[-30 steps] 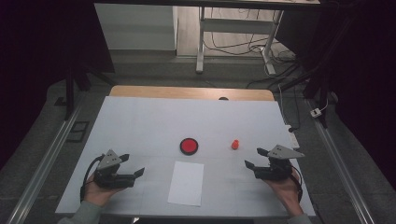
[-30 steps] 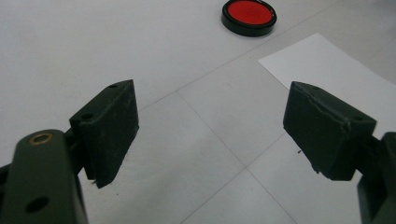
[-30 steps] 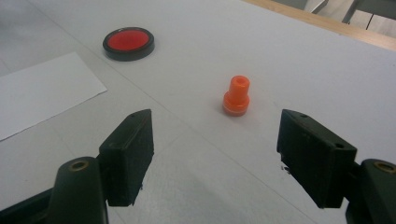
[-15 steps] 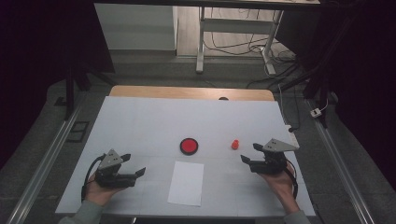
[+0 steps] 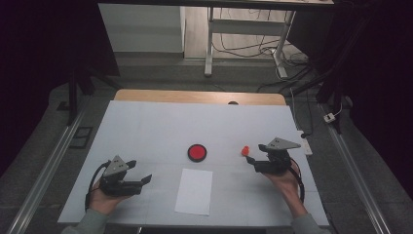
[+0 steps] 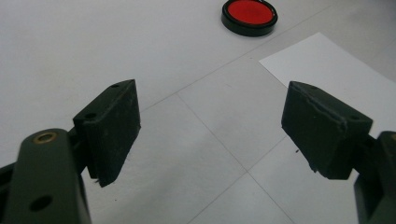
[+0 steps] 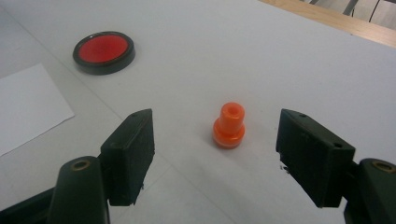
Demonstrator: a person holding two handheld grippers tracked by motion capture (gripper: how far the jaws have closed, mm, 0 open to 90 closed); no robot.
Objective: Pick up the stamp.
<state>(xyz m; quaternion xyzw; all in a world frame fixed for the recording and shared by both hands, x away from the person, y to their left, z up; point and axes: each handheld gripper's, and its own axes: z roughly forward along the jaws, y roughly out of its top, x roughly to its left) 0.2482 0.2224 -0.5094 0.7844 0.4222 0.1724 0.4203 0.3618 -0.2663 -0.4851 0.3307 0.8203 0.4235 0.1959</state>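
Observation:
A small orange stopper-shaped piece (image 7: 229,126) stands upright on the white table, just ahead of my right gripper (image 7: 215,161) and roughly centred between its open jaws; from above the orange piece (image 5: 245,150) lies just left of the right gripper (image 5: 251,160). A round red disc with a black rim (image 5: 197,152) lies at the table's middle, and I also see the disc (image 6: 249,15) far ahead and the disc (image 7: 103,51) up to the left. My left gripper (image 5: 145,180) rests open near the front left, pointing right at a white paper sheet (image 5: 194,191). Nothing sits between the left gripper (image 6: 210,130) jaws.
The white sheet (image 6: 327,70) lies flat ahead and right of the left jaws. A wooden strip (image 5: 199,97) edges the table's far side. Cables and a power strip (image 5: 307,144) lie off the right edge. Metal rails (image 5: 44,170) flank the table.
My right gripper has moved forward and left toward the orange piece, closing the gap to it. The left gripper has stayed put.

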